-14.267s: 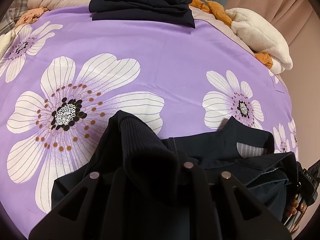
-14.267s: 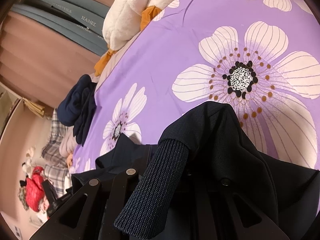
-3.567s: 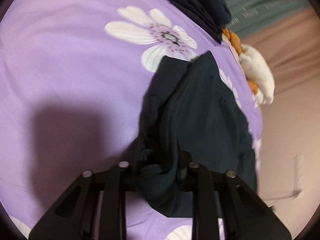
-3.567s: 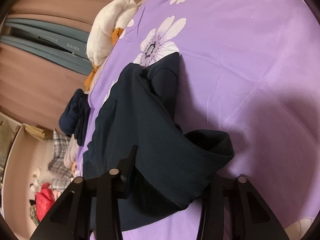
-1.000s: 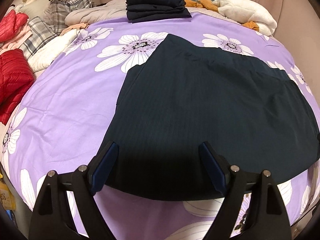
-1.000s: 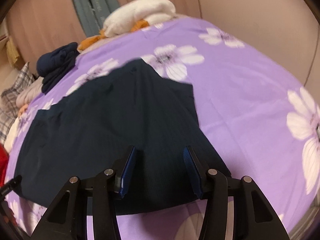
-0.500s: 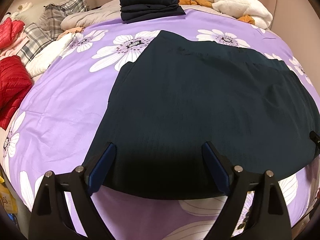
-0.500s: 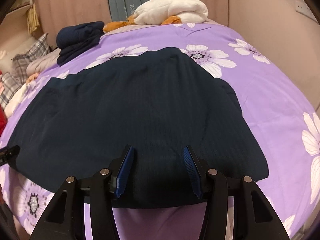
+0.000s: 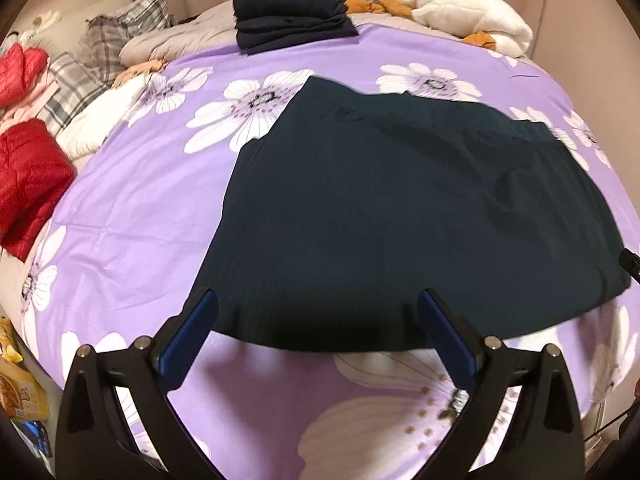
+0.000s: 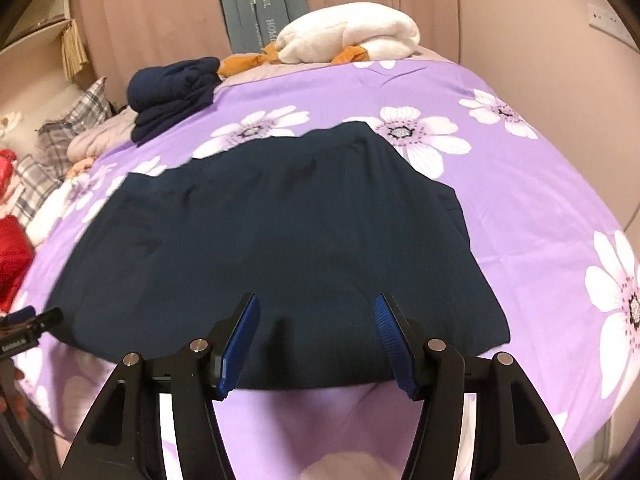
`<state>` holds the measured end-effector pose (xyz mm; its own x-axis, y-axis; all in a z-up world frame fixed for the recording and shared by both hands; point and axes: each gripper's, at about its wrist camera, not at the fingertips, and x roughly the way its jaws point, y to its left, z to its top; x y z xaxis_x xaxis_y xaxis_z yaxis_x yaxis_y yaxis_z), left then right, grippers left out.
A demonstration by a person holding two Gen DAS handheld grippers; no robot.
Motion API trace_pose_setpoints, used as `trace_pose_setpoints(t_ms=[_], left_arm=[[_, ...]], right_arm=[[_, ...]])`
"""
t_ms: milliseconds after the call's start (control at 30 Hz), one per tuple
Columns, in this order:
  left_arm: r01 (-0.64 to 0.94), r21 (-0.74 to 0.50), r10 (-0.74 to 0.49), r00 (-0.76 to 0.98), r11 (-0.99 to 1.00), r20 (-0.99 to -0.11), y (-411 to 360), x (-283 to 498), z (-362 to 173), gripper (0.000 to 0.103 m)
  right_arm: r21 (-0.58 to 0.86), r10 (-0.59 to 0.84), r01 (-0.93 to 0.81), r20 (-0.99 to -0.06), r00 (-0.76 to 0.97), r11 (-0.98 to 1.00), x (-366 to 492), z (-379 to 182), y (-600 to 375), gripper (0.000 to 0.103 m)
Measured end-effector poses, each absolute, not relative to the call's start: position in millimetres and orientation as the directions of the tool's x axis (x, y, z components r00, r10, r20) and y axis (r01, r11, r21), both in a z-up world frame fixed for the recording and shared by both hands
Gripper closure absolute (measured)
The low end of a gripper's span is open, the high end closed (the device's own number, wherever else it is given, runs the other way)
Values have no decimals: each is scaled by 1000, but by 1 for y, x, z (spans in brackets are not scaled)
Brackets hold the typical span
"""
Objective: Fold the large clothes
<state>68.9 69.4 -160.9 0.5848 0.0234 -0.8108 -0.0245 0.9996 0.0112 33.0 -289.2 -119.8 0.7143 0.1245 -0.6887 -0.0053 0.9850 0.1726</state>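
So the dark navy garment (image 9: 400,208) lies spread flat on the purple flowered bedspread (image 9: 132,216), long axis running left to right, near hem just past both sets of fingers. Left gripper (image 9: 318,326) and right gripper (image 10: 316,334) have both just been opening, fingers apart, nothing between them. Folded navy stack (image 9: 288,16) sits far back, well clear; nothing's in the way.

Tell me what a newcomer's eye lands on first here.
The dark navy garment spread flat across the middle of the purple flowered bedspread. Beyond it, at the far edge, a stack of folded navy clothes, and a red jacket at the left.
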Motion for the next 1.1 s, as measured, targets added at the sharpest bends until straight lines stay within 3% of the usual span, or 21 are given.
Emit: trace_pose_setpoints(t_ms=[100, 267, 300, 733, 1100], left_arm=[[-3, 44, 37, 596, 999, -802, 62, 61, -149, 0], [21, 16, 1, 580, 1000, -815, 56, 47, -135, 0], [27, 1, -15, 576, 1000, -817, 56, 44, -131, 0], [30, -9, -24, 570, 1000, -821, 38, 27, -73, 0], [89, 13, -57, 737, 996, -674, 21, -6, 35, 0]], right_arm=[[188, 153, -32, -677, 720, 982, 25, -110, -285, 22], [176, 163, -55, -693, 703, 983, 16, -99, -274, 9], [169, 159, -56, -697, 700, 984, 15, -97, -273, 0], [122, 120, -50, -675, 728, 991, 0, -39, -263, 0], [98, 96, -48, -586, 804, 994, -25, 46, -266, 0]])
